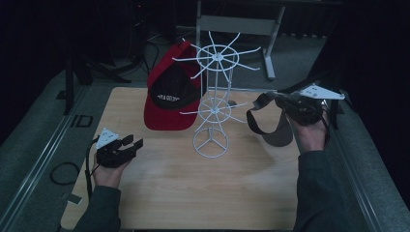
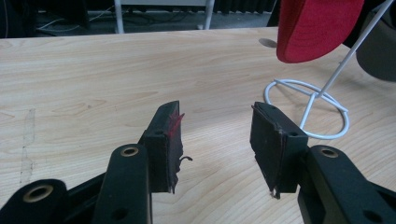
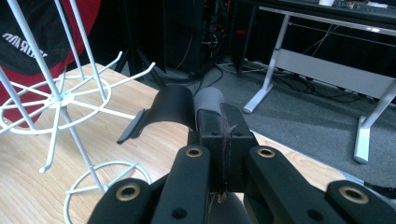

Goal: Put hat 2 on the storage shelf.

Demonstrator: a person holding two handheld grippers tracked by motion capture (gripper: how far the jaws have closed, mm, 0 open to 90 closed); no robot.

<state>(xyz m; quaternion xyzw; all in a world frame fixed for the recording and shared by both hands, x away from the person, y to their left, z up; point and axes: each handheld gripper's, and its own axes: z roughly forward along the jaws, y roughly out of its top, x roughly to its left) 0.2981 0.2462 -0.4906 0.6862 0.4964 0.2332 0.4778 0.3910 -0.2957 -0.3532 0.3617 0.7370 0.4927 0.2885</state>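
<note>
A white wire hat rack point(image 1: 212, 99) stands mid-table, with a red and black cap point(image 1: 169, 101) hanging on its left side. My right gripper point(image 1: 284, 102) is raised to the right of the rack, shut on the band of a dark visor point(image 1: 270, 129) that hangs below and left of it. In the right gripper view the jaws point(image 3: 223, 126) pinch the visor's strap point(image 3: 173, 109), with the rack point(image 3: 60, 100) to the left. My left gripper point(image 1: 131, 144) rests low at the table's left, open and empty point(image 2: 215, 126); the rack's base ring point(image 2: 308, 112) and the cap point(image 2: 317, 28) lie ahead of it to the right.
The wooden table point(image 1: 193, 193) has bare board in front of the rack and around the left gripper. A black cable loop point(image 1: 63, 171) lies on the grey floor at left. A grey desk frame point(image 1: 268, 43) stands behind the table.
</note>
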